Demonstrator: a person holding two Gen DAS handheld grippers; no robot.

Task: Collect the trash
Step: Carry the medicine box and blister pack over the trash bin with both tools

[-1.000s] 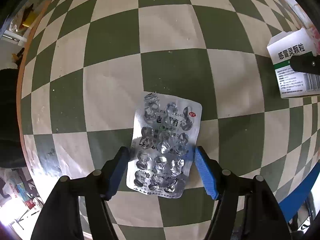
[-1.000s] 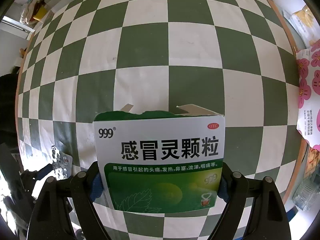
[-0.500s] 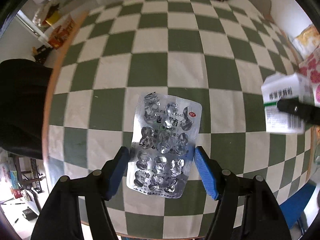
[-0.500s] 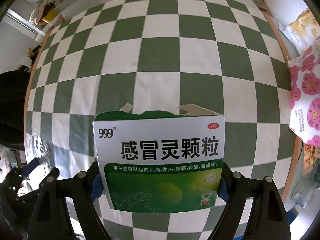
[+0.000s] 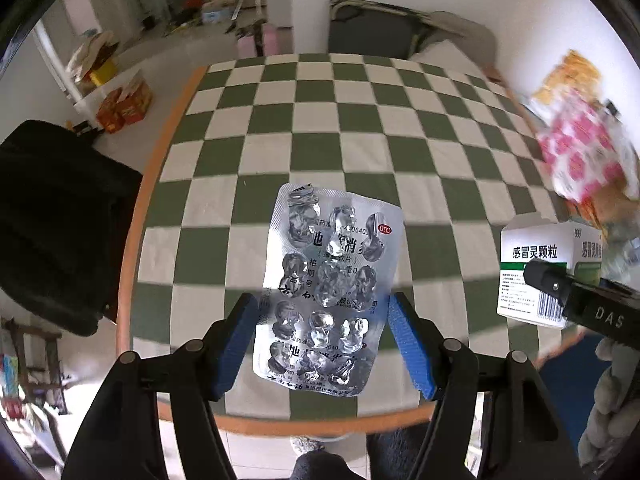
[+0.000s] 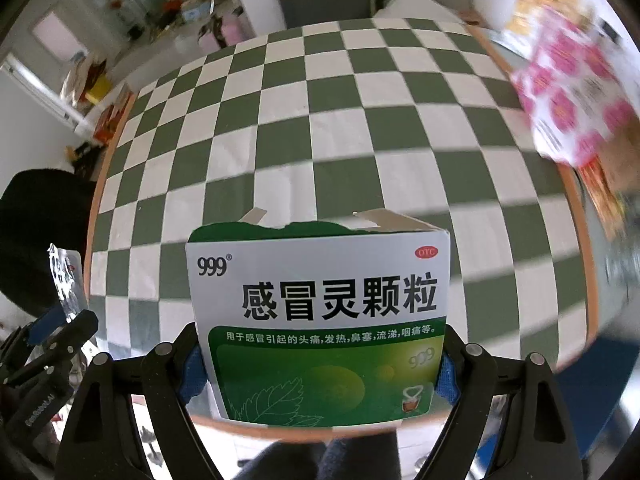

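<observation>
My left gripper (image 5: pixel 324 344) is shut on a silver blister pack (image 5: pixel 332 280) with emptied pockets, held upright high above the checkered table (image 5: pixel 312 120). My right gripper (image 6: pixel 320 368) is shut on a white and green medicine box (image 6: pixel 320 320) with a torn open top. The box also shows in the left wrist view (image 5: pixel 536 272) at the right, with the right gripper's black arm across it. The blister pack shows edge-on in the right wrist view (image 6: pixel 66 284) at the far left.
The green and white checkered table has an orange rim (image 5: pixel 132 240). A pink flowered bag (image 6: pixel 576 92) and yellow packets (image 5: pixel 568 76) lie at its right side. A black chair (image 5: pixel 52 216) stands left of the table. A grey chair (image 5: pixel 376 32) stands beyond the far edge.
Both grippers have risen far above the table and pulled back toward its near edge, each still holding its item. The room around the table has come into view.
</observation>
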